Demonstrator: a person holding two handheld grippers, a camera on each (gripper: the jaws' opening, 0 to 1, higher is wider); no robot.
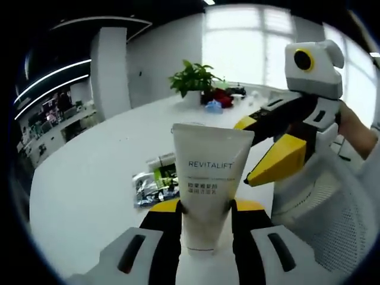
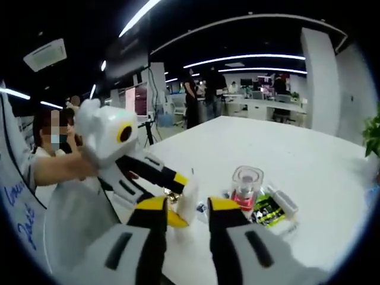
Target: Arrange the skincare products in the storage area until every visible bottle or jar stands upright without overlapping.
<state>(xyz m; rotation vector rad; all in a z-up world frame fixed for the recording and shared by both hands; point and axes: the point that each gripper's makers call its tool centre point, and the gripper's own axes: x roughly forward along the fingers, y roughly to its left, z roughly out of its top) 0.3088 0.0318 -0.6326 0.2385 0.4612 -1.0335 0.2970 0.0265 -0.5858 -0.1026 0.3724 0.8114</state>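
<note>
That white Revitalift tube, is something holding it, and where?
Yes. The left gripper clamps the white tube by its lower end; the right gripper is open, holding nothing.

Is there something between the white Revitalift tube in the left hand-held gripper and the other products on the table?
Nothing visible stands in the way. The left hand-held gripper holds the Revitalift tube, and bare white table lies before the sachets. The right hand-held gripper hangs beside the tube, off that path.
</note>
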